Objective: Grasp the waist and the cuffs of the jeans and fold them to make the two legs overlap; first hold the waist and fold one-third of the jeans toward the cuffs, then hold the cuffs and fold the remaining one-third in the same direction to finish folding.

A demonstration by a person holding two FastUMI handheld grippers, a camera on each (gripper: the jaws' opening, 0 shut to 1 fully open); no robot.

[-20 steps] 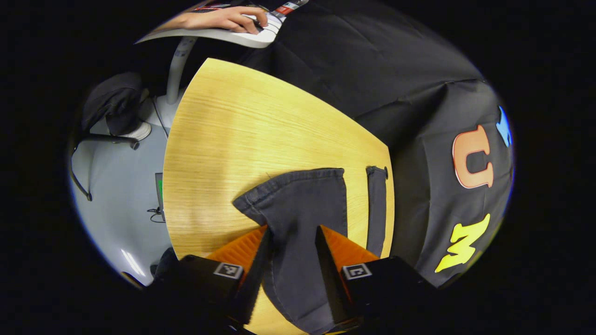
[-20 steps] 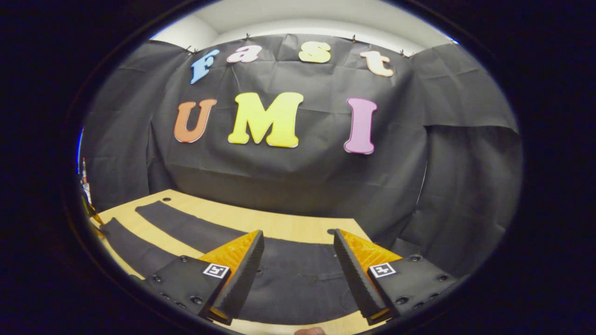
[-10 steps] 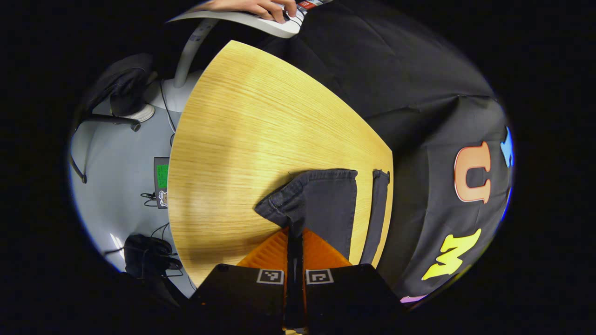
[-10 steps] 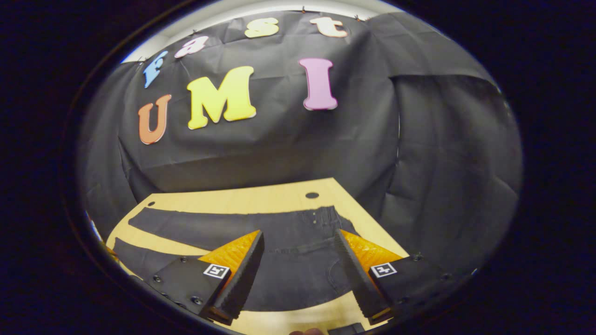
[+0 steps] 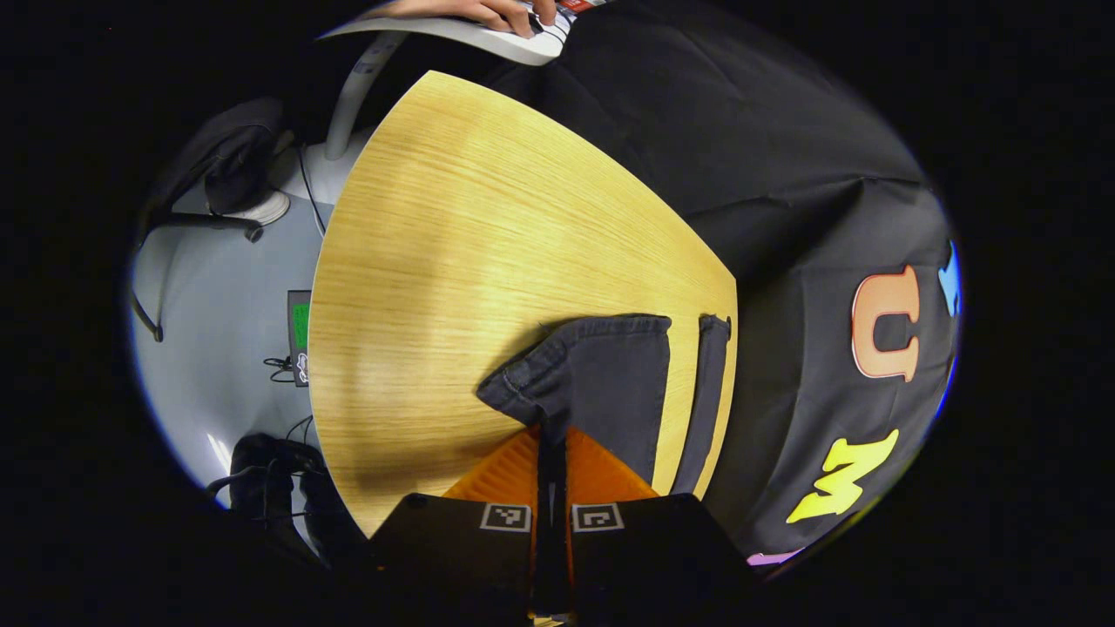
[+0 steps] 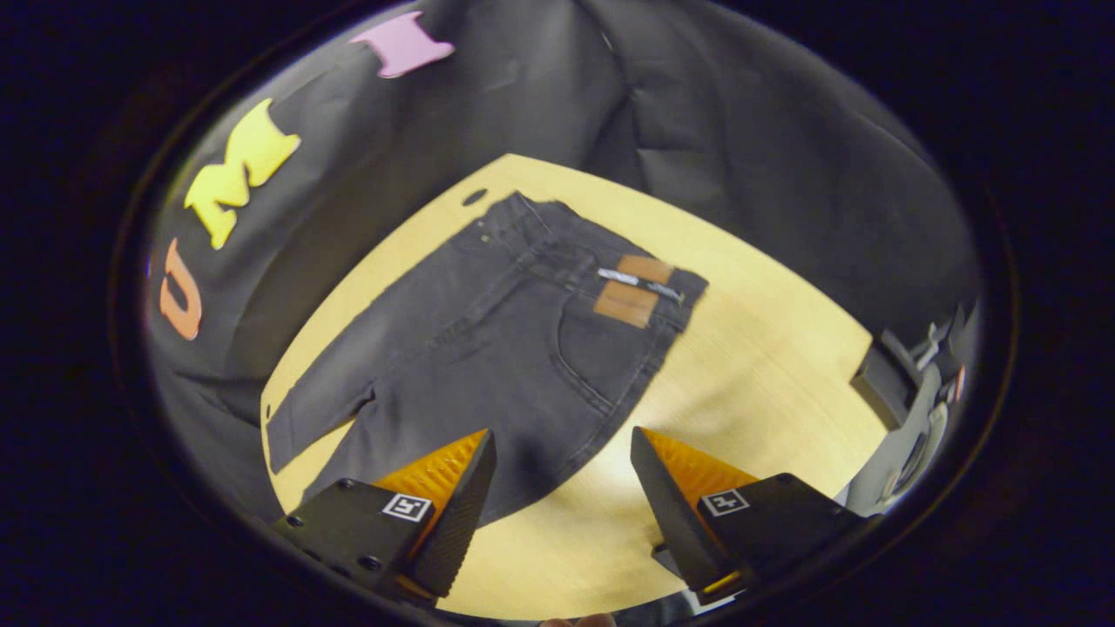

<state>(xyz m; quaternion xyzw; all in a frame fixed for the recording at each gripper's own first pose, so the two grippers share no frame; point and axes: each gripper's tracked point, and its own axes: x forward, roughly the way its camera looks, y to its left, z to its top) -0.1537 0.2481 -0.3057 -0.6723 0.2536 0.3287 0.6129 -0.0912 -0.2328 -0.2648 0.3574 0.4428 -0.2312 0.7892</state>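
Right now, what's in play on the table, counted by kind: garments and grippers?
Jeans: 1
Grippers: 2, left gripper shut on the cuff, right gripper open above the wooden table
Total: 3

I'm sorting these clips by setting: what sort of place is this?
Probably a recording booth in an office or lab: a black cloth wall hangs behind the wooden table with the jeans, and beyond the table are a grey floor and cables.
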